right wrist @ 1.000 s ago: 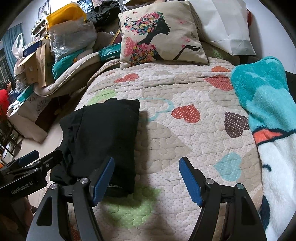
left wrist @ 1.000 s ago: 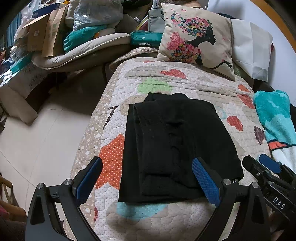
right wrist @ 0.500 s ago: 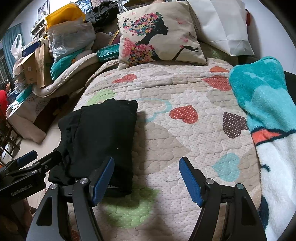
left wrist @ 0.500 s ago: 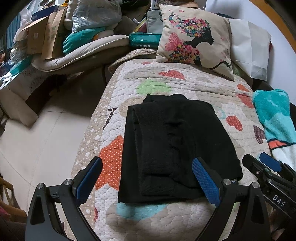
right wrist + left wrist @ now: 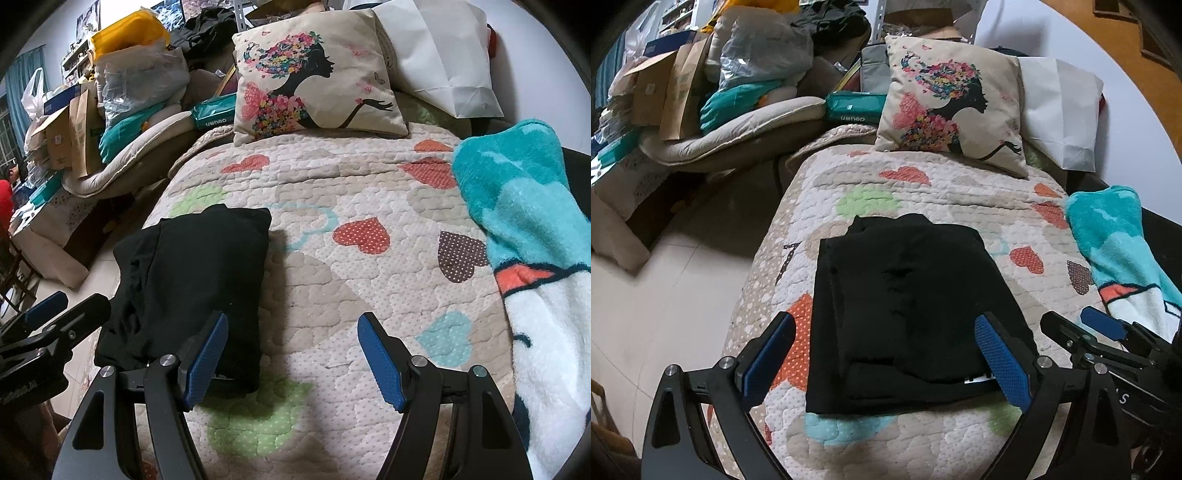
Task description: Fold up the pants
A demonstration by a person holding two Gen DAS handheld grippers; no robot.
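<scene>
a: any writing you can read from there?

b: on my feeds, very little. a teal packet (image 5: 855, 108) wedged behind the pillow has white lettering, but it is mirrored or upside down and i can't make it out. the side of the right gripper (image 5: 1104, 332) shows a lone "s" in the left wrist view. cardboard boxes (image 5: 64, 134) at the left carry small printed labels, too small to read

a: and the surface?

b: a bed with a quilted cover (image 5: 332, 288), cream with coloured hearts. a pillow (image 5: 314, 77) printed with a woman in flowers leans at the head, a white paper bag (image 5: 443, 55) beside it. a teal and white fleece blanket (image 5: 535, 240) lies along the right edge. pale tiled floor (image 5: 665, 295) to the left, and a heap of cushions, clear plastic bags (image 5: 140, 81) stuffed with soft goods, contents unclear

a: the pants?

b: the black pants (image 5: 905, 310) lie folded into a flat rectangle on the quilt near the left edge of the bed, nothing holding them

a: grippers?

b: my left gripper (image 5: 886, 365) hangs spread wide above the near edge of the pants, gripping nothing. the right one (image 5: 291, 358) is also spread wide over bare quilt just right of the pants
</scene>
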